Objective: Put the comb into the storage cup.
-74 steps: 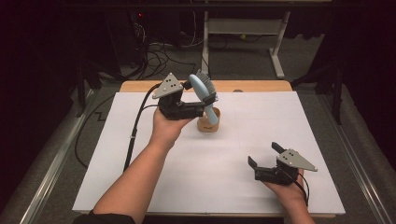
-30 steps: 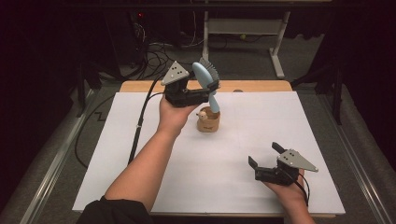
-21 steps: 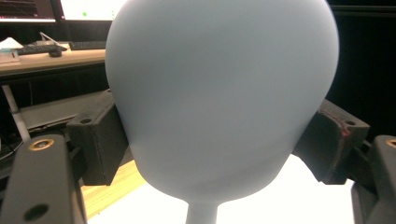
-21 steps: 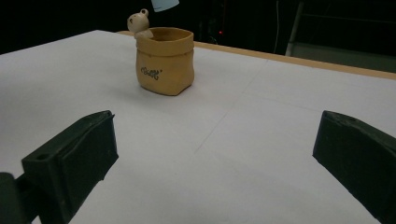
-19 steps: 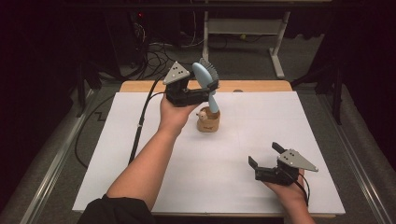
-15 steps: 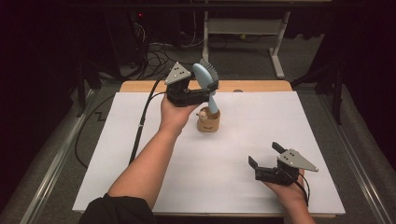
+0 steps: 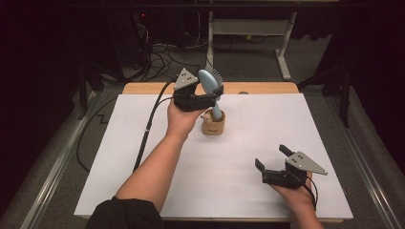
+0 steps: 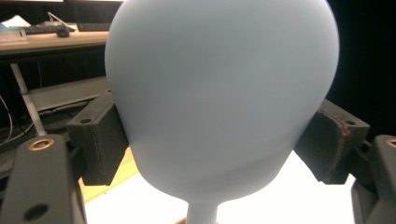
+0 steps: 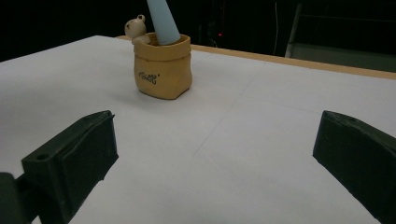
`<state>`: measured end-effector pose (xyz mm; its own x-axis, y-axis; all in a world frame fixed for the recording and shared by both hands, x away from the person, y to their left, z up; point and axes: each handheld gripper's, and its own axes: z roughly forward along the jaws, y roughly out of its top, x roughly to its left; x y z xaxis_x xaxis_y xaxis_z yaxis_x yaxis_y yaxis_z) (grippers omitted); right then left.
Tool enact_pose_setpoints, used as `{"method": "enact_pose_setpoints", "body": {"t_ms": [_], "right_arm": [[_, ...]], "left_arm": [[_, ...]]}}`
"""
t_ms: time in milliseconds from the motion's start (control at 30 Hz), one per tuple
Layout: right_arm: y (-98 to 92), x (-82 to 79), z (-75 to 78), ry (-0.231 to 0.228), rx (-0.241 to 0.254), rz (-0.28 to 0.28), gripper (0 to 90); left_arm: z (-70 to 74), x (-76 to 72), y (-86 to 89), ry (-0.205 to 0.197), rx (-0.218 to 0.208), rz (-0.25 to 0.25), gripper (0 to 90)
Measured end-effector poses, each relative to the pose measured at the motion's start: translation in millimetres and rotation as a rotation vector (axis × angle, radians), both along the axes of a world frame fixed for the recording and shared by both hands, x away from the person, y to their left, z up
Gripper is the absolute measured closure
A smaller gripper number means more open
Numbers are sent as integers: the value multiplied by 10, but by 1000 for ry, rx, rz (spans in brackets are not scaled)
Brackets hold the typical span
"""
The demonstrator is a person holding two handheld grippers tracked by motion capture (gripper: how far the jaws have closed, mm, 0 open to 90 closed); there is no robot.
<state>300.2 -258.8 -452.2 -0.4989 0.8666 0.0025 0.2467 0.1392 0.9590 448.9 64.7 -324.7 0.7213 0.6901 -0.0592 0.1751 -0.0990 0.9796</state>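
A light blue brush (image 7: 208, 82) stands nearly upright, with its bristles facing away and its handle end down inside a small tan pot (image 7: 213, 125). The pot carries a little bear figure. My left gripper (image 7: 212, 94) is shut on the brush just under its head. In the left gripper view both pads (image 8: 100, 140) press the sides of the brush (image 8: 219, 93). My right gripper (image 7: 271, 156) rests open near the front right of the white sheet, with nothing between its jaws. The right gripper view shows the pot (image 9: 162, 67) and the brush handle (image 9: 162, 21) ahead.
A white sheet (image 7: 143, 157) covers the table, and a wooden strip (image 7: 267, 88) shows along the far edge. The left gripper's black cable (image 7: 145, 129) runs over the sheet's left part. Cables and a metal frame (image 7: 286, 52) lie on the floor beyond.
The left gripper rose with the brush and shifted slightly right. Over the last second it came down a little, lowering the handle into the pot. The right gripper kept still.
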Motion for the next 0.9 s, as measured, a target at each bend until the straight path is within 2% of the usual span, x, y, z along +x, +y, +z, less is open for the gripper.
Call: {"method": "enact_pose_setpoints", "body": {"t_ms": [233,900], "right_arm": [[-24,4,12,2,23,-5,4],[-15,6,3,3,14,-1,5]], "left_arm": [[-91,37,-22,16,6,5,200],[-292,98,-79,48,15,10,200]]}}
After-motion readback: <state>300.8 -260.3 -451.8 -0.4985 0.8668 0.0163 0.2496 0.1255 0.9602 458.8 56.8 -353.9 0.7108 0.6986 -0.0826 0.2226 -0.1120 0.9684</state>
